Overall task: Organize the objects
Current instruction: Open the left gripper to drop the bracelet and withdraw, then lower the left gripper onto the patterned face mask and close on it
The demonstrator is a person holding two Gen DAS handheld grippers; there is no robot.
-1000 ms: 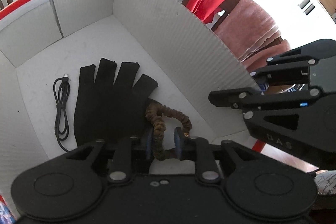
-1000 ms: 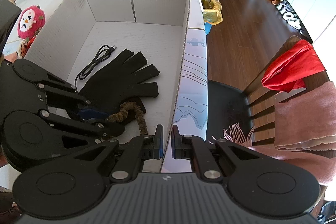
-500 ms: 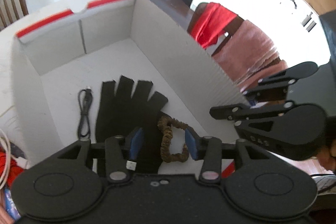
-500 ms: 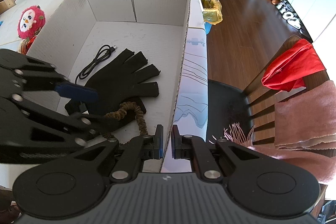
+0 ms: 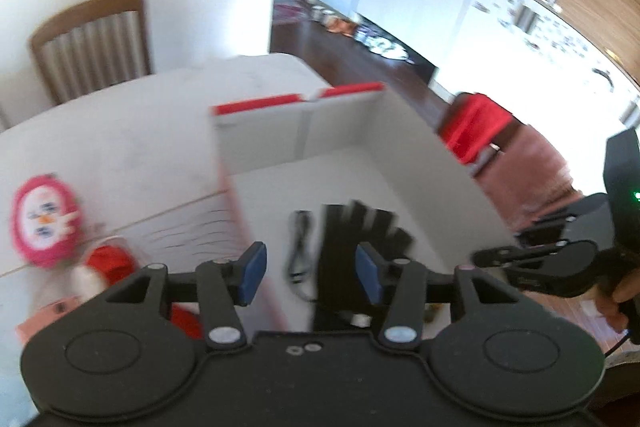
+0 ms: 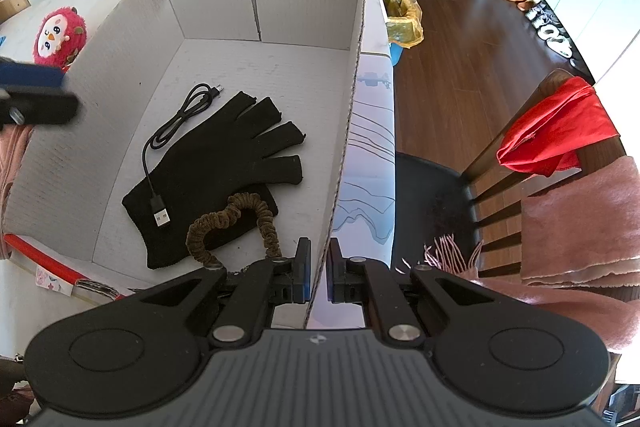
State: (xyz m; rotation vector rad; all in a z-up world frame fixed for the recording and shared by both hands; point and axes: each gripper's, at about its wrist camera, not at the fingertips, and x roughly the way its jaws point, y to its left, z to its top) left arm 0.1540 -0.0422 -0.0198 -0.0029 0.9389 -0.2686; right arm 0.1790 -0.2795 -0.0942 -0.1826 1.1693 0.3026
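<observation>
The white cardboard box [image 6: 352, 131] with red rim strips fills the centre and left of the right wrist view, standing on the pale worktop [image 6: 372, 155]. On its floor lie a black fingerless glove [image 6: 224, 163], a black USB cable [image 6: 176, 123] just to the glove's left with its plug resting on the glove's cuff, and a brown hair scrunchie [image 6: 236, 215] lying partly on the cuff at lower centre.

The right hand-held gripper [image 6: 318, 271] is clenched on the box's right wall at the bottom of the frame, one finger inside and one outside.

The left hand-held gripper [image 5: 306, 273] is released; its jaws have just been opening and nothing sits between the blue pads [image 5: 252, 271]. In its blurred view it hangs above the box's left wall, with the glove and cable below. In the right wrist view, one of its fingers shows at the left edge.

A pink plush toy [image 6: 60, 37] sits on the worktop outside the box, at upper left.
</observation>
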